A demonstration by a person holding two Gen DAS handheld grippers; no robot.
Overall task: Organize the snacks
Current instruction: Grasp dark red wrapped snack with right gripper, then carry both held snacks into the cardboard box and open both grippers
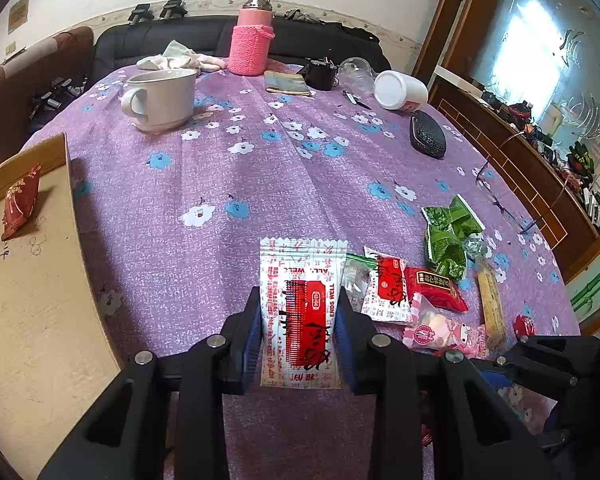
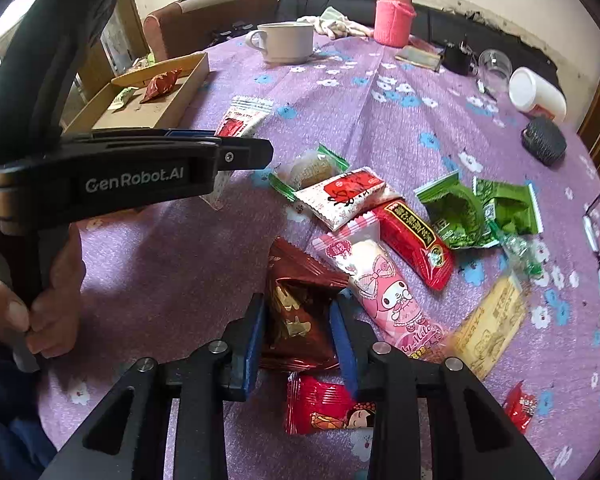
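Note:
My left gripper [image 1: 299,298] is shut on a white-and-red snack packet [image 1: 300,272] and holds it just above the purple cloth. The right wrist view shows that gripper [image 2: 240,152] from the side, with the packet [image 2: 242,116] poking out beyond it. My right gripper [image 2: 298,304] is shut on a dark brown foil packet [image 2: 296,300] at the near edge of the snack pile. A cardboard box [image 2: 180,92] at the left holds a red packet [image 2: 160,84]; the same box [image 1: 32,280] and red packet [image 1: 20,200] appear in the left wrist view.
Loose snacks lie to the right: a pink packet [image 2: 384,284], a red one [image 2: 416,240], green ones [image 2: 456,212], a yellow one [image 2: 488,328], a red girl-print one [image 2: 324,404]. Farther back stand a mug [image 2: 288,42], a pink flask [image 2: 394,20], a white jar [image 2: 536,92]. Eyeglasses [image 2: 598,260] lie at the right.

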